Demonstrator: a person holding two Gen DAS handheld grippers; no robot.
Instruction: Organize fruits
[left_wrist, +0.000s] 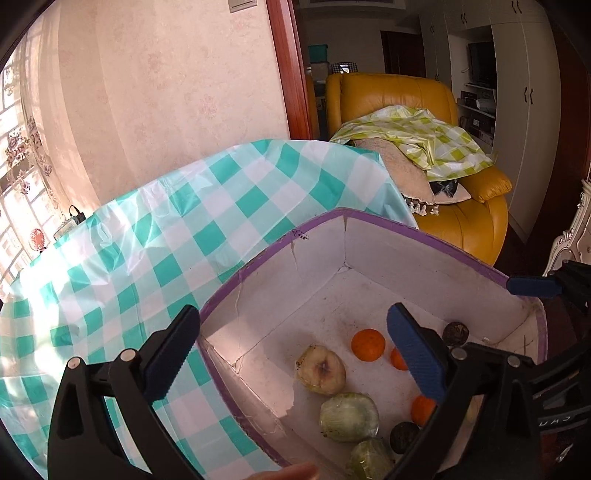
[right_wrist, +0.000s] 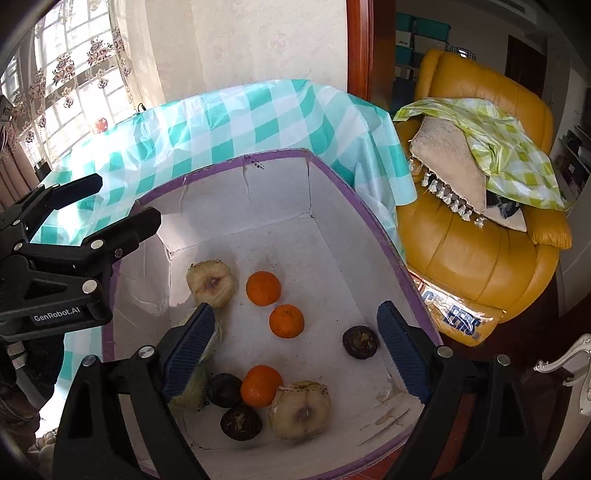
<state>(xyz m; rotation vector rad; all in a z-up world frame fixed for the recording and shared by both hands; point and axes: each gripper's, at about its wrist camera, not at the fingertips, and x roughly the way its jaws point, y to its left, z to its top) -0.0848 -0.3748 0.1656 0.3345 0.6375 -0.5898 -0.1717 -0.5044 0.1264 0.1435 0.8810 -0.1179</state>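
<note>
Inside the white box (right_wrist: 332, 229) with the purple rim, all the fruit lay loose on the floor, none of it between any jaws. Three oranges (right_wrist: 263, 288) were there, two near the middle and one nearer the camera. They looked small, firm and light, with a dimpled peel that should give the pads some bite; I judged that a hold across the widest part would suit them, since they would roll if nudged. Three dark round fruits (right_wrist: 360, 342) were counted too, one alone toward the right wall and two near the front; they seemed hard and rough-skinned, light, and easy to pinch at the middle. The pale green fruits (right_wrist: 300, 410) looked wrapped in clear film, bulkier and heavier, probably slippery and prone to bruising, so a broad, gentle hold across the sides seemed wise. At least three showed plainly, one far left, one at the front and one half hidden behind a pad; the left wrist view suggested a fourth, though I could not be sure.

Both tools hovered over the box: the right gripper (right_wrist: 295, 354) stood spread wide and empty above the fruit, and the left gripper (left_wrist: 291, 354) was likewise spread, over the left wall. The box sat on a worktop (right_wrist: 229, 122) under a teal checked cloth, with a yellow armchair (right_wrist: 491, 236) to the right.
</note>
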